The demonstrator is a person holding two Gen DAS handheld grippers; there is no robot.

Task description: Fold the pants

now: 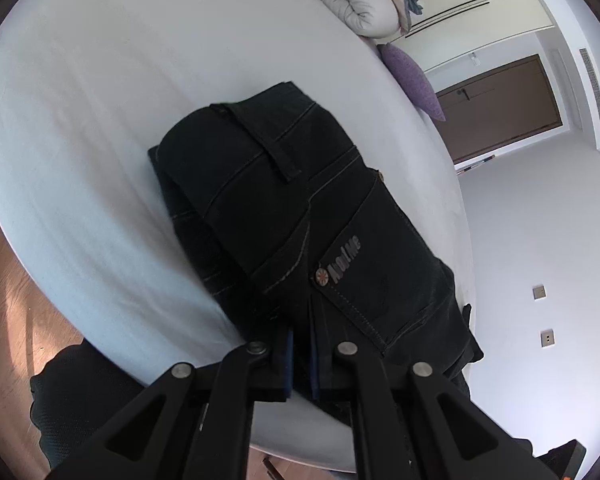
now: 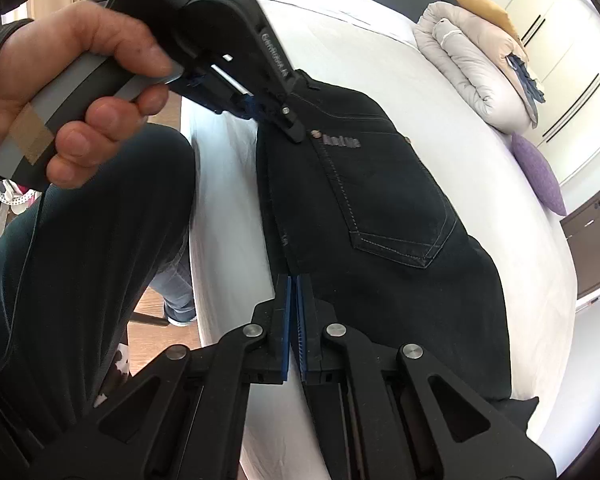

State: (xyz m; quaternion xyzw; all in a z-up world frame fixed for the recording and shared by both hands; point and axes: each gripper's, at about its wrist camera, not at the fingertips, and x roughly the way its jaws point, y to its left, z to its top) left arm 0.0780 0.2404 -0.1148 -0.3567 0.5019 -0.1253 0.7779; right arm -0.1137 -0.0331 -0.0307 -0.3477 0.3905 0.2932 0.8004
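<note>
The dark pants (image 1: 300,216) lie folded into a thick bundle on the white bed (image 1: 100,120), near its near edge, seat side up, with a back pocket (image 2: 384,200) and a small metal logo (image 1: 346,256) showing.

In the left wrist view, the left gripper (image 1: 302,340) has its blue-lined fingers (image 1: 289,360) drawn close on the near edge of the bundle, beside the pocket corner; a narrow strip of dark fabric sits between them, so they appear to be pinching the pants. The right wrist view shows the same gripper from outside (image 2: 288,120), held by the person's left hand (image 2: 72,108), its tip down on the cloth just left of the logo.

The right gripper (image 2: 294,292) meets the left edge of the pants nearer the person, with its fingers (image 2: 286,312) almost pressed together, only a thin slit between the blue pads. Whether cloth is caught in that slit cannot be told.

At the far right of the bed lies a rolled pale duvet (image 2: 472,76), with a purple cushion (image 2: 540,176) beside it. A brown door (image 1: 500,108) stands in the wall beyond. The person's leg (image 2: 80,260) in dark trousers stands at the left, over a wooden floor (image 1: 4,280).
</note>
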